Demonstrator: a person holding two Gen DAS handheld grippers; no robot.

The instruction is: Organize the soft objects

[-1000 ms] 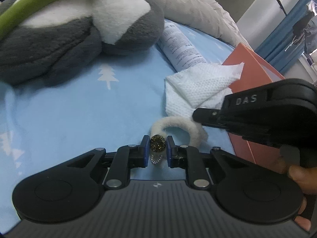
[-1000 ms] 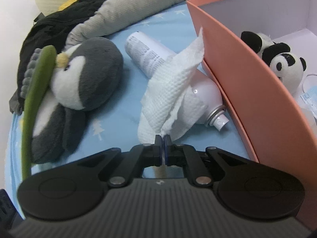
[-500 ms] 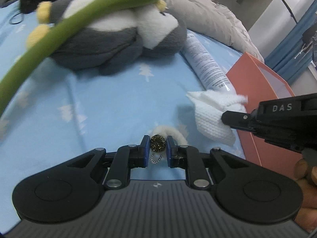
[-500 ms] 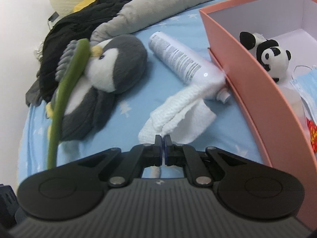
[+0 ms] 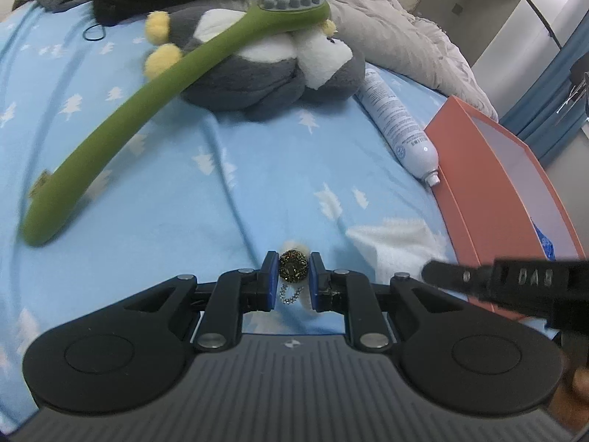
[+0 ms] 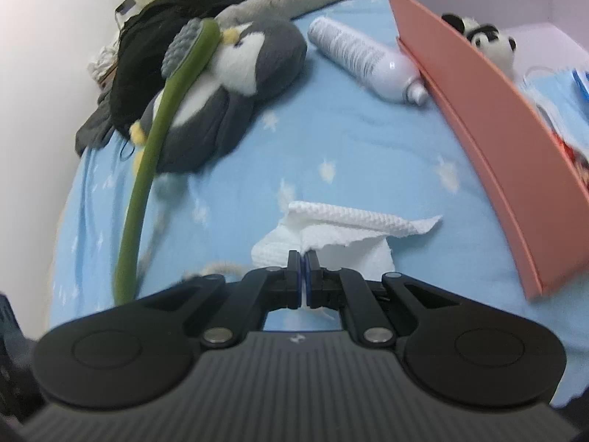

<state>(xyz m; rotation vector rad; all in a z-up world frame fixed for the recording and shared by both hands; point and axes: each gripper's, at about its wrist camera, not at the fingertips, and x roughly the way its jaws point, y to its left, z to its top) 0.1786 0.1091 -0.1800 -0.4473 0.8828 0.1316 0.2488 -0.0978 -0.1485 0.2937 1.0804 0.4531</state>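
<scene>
My left gripper (image 5: 292,270) is shut on the glittery dark bead (image 5: 292,266) of a white fluffy hair tie (image 5: 300,248), held above the blue bedsheet. My right gripper (image 6: 303,270) is shut on a white tissue cloth (image 6: 346,221), which hangs lifted over the sheet; the cloth also shows blurred in the left wrist view (image 5: 394,246). A grey and white penguin plush (image 5: 265,70) lies further back, also in the right wrist view (image 6: 228,70). The orange box (image 6: 489,110) at the right holds a small panda plush (image 6: 486,40).
A long green silicone brush (image 5: 147,103) leans across the penguin. A white spray can (image 5: 397,125) lies beside the orange box (image 5: 493,180). Grey bedding (image 5: 397,33) and black clothes (image 6: 158,33) are piled at the back. Face masks (image 6: 552,92) lie in the box.
Both grippers have pulled back and up from the penguin and can, each keeping its hold. The cloth has lifted off the can and now hangs clear of it.
</scene>
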